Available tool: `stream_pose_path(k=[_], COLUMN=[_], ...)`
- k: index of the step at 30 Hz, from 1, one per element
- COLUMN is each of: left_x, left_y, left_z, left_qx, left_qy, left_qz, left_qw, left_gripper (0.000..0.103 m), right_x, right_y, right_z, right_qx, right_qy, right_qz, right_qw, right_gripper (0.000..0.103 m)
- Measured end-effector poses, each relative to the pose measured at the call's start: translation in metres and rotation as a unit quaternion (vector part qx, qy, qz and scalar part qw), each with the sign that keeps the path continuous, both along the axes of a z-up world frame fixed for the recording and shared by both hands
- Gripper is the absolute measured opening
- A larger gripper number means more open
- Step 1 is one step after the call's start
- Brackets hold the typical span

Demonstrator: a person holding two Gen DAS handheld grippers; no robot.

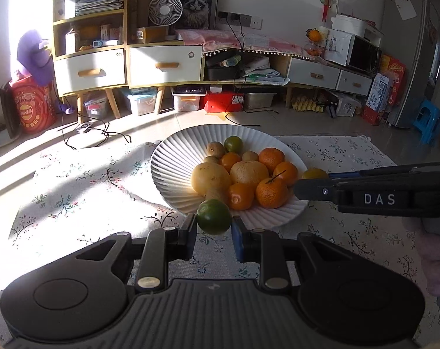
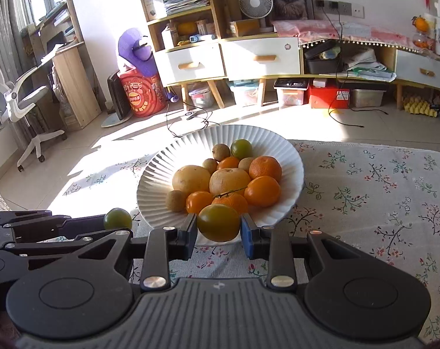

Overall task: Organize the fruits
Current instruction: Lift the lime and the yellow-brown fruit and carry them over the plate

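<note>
While sunlight is pouring across the floral tablecloth (image 2: 380,192), the left gripper (image 1: 214,229) is clamping a small green citrus fruit (image 1: 214,216) between its pads, holding it in the air just in front of the near rim of the white ribbed plate (image 1: 173,160). And the right gripper (image 2: 218,232) is doing the same job on its side: its jaws are pressing on a larger yellow-green fruit (image 2: 218,222), hanging just short of the plate's near edge.

That plate is carrying quite a crowd. Two big pale yellow fruits (image 2: 191,179) are sitting side by side in the middle, several orange mandarins (image 2: 262,190) are clustering around them to the right and front, one of them showing a thin dark stem (image 2: 231,192), and a few small brown round fruits (image 2: 221,151) are tucking in at the back and at the left front. One more green fruit (image 2: 241,148) is resting at the far side of the pile.

From the right wrist view, the left gripper's green fruit is peeking up at the left, beside the plate. Behind the table, a white-drawered cabinet (image 2: 225,58) is standing along the wall.
</note>
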State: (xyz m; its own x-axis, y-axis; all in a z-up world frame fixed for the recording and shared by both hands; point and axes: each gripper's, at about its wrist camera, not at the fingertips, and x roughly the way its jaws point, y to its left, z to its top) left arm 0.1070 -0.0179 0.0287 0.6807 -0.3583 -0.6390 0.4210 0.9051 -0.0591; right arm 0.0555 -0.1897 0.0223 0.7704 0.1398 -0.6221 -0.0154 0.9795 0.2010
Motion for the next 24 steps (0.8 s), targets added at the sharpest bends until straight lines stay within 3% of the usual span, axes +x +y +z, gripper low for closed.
stream_pose_path(k=[10, 24], left_x=[0.054, 0.101], left_y=[-0.018, -0.016], left_z=[0.002, -0.018], left_qx=[0.005, -0.011], left_qy=[-0.007, 0.048], left_qz=[-0.018, 0.008], left_qw=[0.9998, 0.9988], left_gripper=[0.014, 0.014], right_x=[0.051, 0.096], right_y=[-0.026, -0.043], right_z=[-0.002, -0.024], right_qx=[0.019, 0.037], right_qy=[-0.006, 0.011], right_qz=[-0.031, -0.06], right_qw=[0.999, 0.997], right_gripper=[0.029, 0.029])
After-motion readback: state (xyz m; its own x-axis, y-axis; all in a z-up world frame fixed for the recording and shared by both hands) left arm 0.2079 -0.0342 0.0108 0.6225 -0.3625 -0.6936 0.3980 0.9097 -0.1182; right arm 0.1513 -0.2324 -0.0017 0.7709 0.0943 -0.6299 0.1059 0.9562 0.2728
